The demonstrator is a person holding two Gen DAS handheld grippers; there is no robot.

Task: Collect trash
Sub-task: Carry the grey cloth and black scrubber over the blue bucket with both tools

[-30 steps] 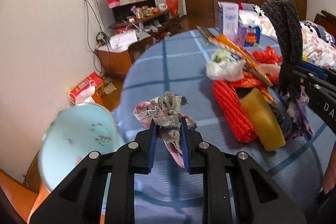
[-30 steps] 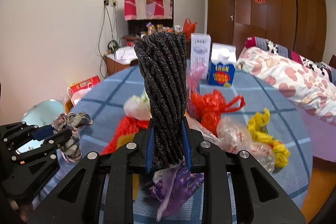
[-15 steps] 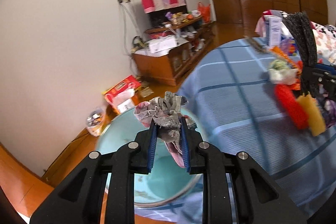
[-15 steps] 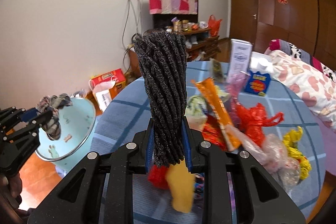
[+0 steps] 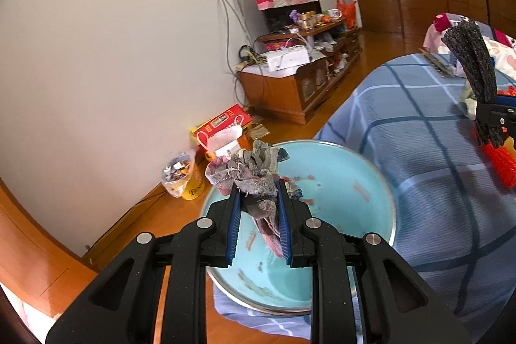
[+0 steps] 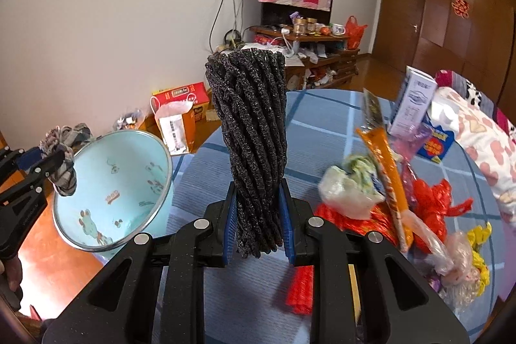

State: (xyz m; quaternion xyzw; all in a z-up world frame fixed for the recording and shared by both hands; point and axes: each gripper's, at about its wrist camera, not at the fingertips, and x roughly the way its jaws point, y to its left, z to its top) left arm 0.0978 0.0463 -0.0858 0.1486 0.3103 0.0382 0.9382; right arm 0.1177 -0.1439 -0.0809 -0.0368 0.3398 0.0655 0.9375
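Observation:
My left gripper (image 5: 258, 215) is shut on a crumpled grey and pink rag (image 5: 248, 173) and holds it over the light blue basin (image 5: 338, 182) beside the table's left edge. The rag and basin also show in the right wrist view, rag (image 6: 63, 150), basin (image 6: 129, 170). My right gripper (image 6: 258, 221) is shut on a tall black foam net roll (image 6: 251, 131), held upright above the blue checked tablecloth (image 6: 316, 131). The black roll shows at the right of the left wrist view (image 5: 474, 70).
On the table lie a red foam net (image 6: 301, 289), a white bag (image 6: 348, 189), an orange wrapper (image 6: 387, 170), red plastic (image 6: 432, 199), yellow plastic (image 6: 480, 253) and cartons (image 6: 412, 102). On the wooden floor stand a red box (image 5: 222, 124) and a wooden cabinet (image 5: 290, 86).
My left gripper has swung left off the table with the rag and now hangs over the basin. My right gripper has moved left with the black roll.

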